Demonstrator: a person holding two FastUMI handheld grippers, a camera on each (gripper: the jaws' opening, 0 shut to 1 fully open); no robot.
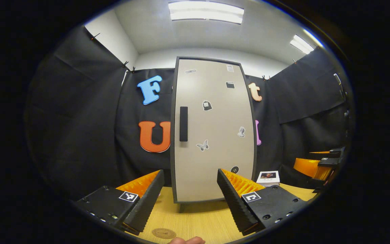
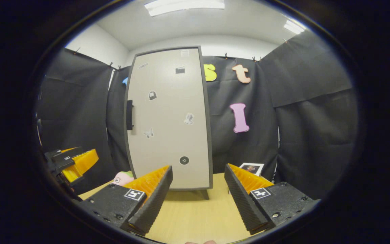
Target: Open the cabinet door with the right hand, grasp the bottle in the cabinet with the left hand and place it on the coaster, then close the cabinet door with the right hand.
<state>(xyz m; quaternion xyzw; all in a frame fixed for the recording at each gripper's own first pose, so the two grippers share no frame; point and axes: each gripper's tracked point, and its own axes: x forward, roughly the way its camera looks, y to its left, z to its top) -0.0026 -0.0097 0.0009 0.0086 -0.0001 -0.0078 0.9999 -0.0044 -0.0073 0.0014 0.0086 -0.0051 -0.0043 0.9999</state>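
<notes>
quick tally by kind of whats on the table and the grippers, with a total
cabinet: 1, door shut
coaster: 1
small box: 1
pink soft toy: 1
grippers: 2, left gripper and right gripper, both open
total: 6

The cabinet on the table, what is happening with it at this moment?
Nothing has been touched yet. A person holds two tools in front of the cabinet, whose door is shut. The left tool and the right tool are both open and empty, short of the door. The black handle is on the door's left edge, and the coaster lies on the table, bare.
</notes>
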